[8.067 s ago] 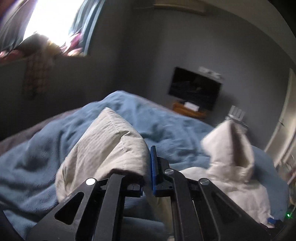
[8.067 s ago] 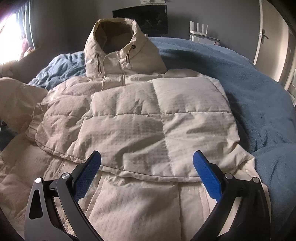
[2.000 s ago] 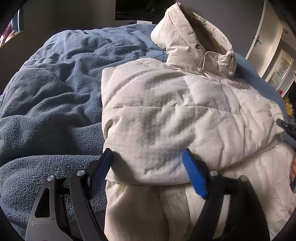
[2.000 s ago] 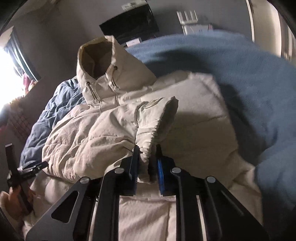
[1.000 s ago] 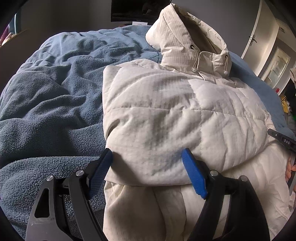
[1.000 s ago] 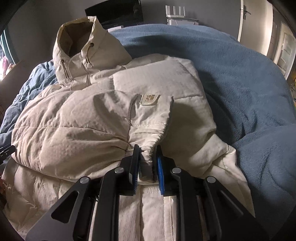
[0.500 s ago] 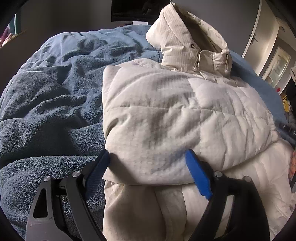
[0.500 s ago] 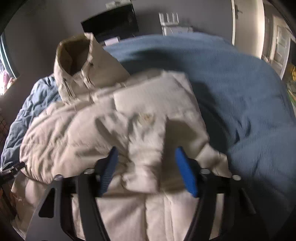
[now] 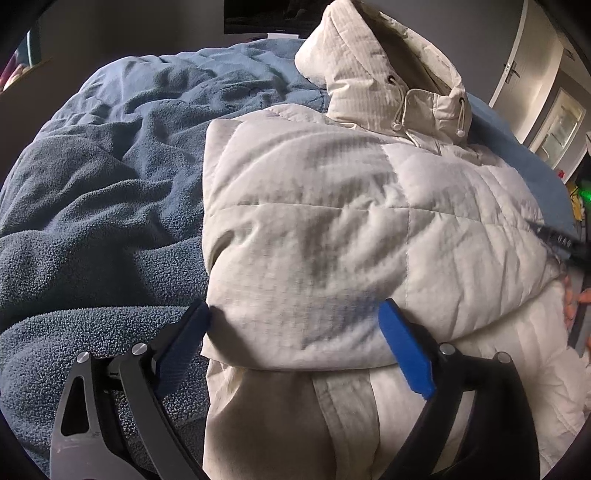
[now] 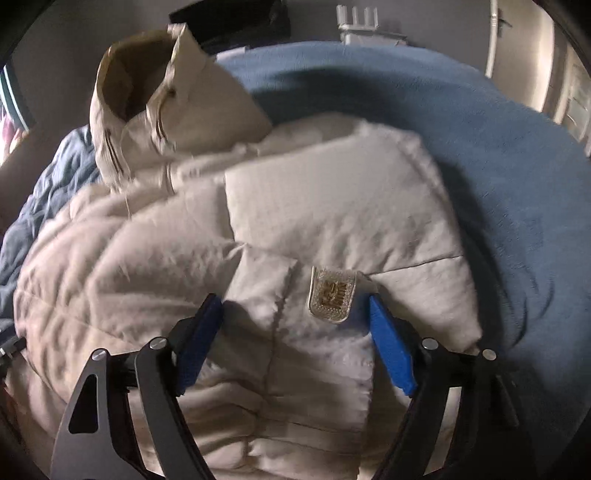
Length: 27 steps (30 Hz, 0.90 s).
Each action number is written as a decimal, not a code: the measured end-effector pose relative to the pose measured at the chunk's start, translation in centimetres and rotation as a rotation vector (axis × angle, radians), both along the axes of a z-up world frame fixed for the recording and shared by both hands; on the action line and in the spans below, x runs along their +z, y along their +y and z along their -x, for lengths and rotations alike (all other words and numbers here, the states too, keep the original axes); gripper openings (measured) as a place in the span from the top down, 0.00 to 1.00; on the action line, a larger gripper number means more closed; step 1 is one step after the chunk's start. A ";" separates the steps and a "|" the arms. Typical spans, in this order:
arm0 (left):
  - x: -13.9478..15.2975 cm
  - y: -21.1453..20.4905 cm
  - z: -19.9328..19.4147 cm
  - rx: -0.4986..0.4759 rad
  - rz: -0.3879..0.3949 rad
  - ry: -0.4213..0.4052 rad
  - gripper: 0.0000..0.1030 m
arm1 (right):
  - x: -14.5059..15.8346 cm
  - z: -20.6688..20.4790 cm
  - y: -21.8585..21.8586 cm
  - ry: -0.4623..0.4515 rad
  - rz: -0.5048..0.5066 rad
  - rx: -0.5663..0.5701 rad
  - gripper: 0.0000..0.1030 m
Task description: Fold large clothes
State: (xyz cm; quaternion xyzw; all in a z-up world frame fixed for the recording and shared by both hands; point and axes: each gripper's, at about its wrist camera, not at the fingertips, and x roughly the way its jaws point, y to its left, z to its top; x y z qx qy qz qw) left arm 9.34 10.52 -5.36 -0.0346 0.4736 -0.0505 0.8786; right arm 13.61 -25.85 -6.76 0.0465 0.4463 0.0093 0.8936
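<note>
Spread across the left of the left wrist view, a rumpled blue fleece blanket (image 9: 103,192), its near edge lost in the dark lens rim. Beside it, lying on the blanket, a cream quilted hooded puffer jacket (image 9: 314,229), sleeves folded across the chest, hood (image 9: 373,70) propped upright at the far end with drawcord toggles showing. Low in frame, the left gripper (image 9: 295,328) with blue-padded fingers, jaws wide and just opened further, straddling the folded sleeve's near edge; left pad close against the fabric's corner, actual contact hard to judge, nothing clamped. At the far right edge, a blurred black bar and a sliver of fingers, cut off by the frame. Behind, a dark screen (image 9: 273,14) on the wall, mostly cropped.

From the right wrist view, motion-blurred throughout: the same jacket (image 10: 332,206), the hood's brown lining gaping at upper left. Centre, a folded sleeve bearing a small gold-and-white woven badge (image 10: 332,291), lying loose on the jacket front. The right gripper (image 10: 295,321) spread wide above that sleeve, jaws just opened, sleeve between the pads but not pinched. To the right, more blue blanket (image 10: 517,184), then a pale door (image 10: 517,40) half cut off. Jacket hem hidden beneath both grippers' black frames.
</note>
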 end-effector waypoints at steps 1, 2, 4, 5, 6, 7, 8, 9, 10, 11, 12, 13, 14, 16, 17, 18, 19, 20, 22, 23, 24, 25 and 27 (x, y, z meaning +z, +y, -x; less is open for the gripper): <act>0.3 0.1 0.0 0.007 0.001 -0.005 0.14 | -0.1 0.0 -0.1 -0.001 -0.009 0.000 0.25; 0.8 0.3 0.0 0.013 0.004 -0.009 0.14 | 0.1 0.0 -0.3 0.000 -0.020 0.000 0.25; 2.0 0.8 -0.5 0.023 0.019 -0.019 0.13 | 0.6 0.1 -0.4 -0.002 -0.023 0.005 0.25; 3.3 1.0 -1.1 0.028 0.026 -0.035 0.12 | 1.2 0.1 -0.4 -0.009 -0.015 0.012 0.25; 4.1 1.1 -1.7 0.030 0.026 -0.047 0.10 | 1.6 0.1 -0.5 -0.017 -0.015 0.015 0.25; 4.9 1.1 -2.3 0.028 0.025 -0.060 0.10 | 2.3 0.0 -0.5 -0.036 -0.027 0.024 0.25; 6.0 1.0 -3.5 0.024 0.017 -0.076 0.09 | 2.8 0.0 -0.6 -0.045 -0.038 0.031 0.25; 6.6 0.8 -4.3 0.023 0.008 -0.084 0.09 | 3.4 -0.4 -0.6 -0.050 -0.046 0.038 0.25; 7.1 0.6 -5.2 0.022 -0.003 -0.091 0.09 | 3.7 -0.7 -0.5 -0.048 -0.047 0.043 0.25; 7.4 0.2 -6.2 0.022 -0.011 -0.096 0.09 | 4.1 -1.2 -0.2 -0.044 -0.047 0.054 0.25; 7.7 -0.2 -7.3 0.022 -0.015 -0.104 0.09 | 4.3 -1.7 0.0 -0.042 -0.040 0.061 0.25; 7.7 -0.5 -8.3 0.021 -0.015 -0.111 0.09 | 4.5 -2.2 0.2 -0.042 -0.028 0.066 0.25; 7.6 -0.8 -9.1 0.024 -0.017 -0.113 0.08 | 4.4 -2.9 0.3 -0.039 -0.009 0.073 0.25; 6.1 -1.9 -11.0 0.030 -0.040 -0.094 0.08 | 3.9 -4.3 0.7 -0.017 0.027 0.083 0.25; 5.5 -2.2 -11.5 0.029 -0.046 -0.080 0.08 | 3.3 -4.9 1.0 0.004 0.041 0.091 0.24; 4.3 -2.7 -12.2 0.025 -0.060 -0.054 0.08 | 2.7 -5.5 1.2 0.033 0.058 0.101 0.22; 2.9 -3.2 -12.7 0.019 -0.081 -0.025 0.08 | 2.0 -6.1 1.6 0.070 0.085 0.114 0.22; 2.0 -3.4 -12.9 0.014 -0.096 -0.006 0.08 | 2.2 -6.5 2.0 0.077 0.121 0.121 0.22; -0.3 -3.7 -13.0 0.009 -0.135 0.007 0.06 | 3.9 -6.6 2.2 0.002 0.108 0.118 0.22; -1.0 -3.5 -12.6 0.009 -0.127 -0.025 0.06 | 5.1 -6.6 2.2 -0.048 0.059 0.119 0.22; -1.4 -3.2 -12.4 0.016 -0.111 -0.045 0.05 | 6.1 -7.0 2.3 -0.078 0.016 0.122 0.22; -1.7 -2.9 -12.3 0.022 -0.095 -0.054 0.05 | 6.6 -7.5 2.5 -0.090 -0.005 0.125 0.22; -1.9 -2.5 -12.5 0.033 -0.070 -0.065 0.05 | 7.8 -9.4 3.3 -0.109 -0.044 0.143 0.22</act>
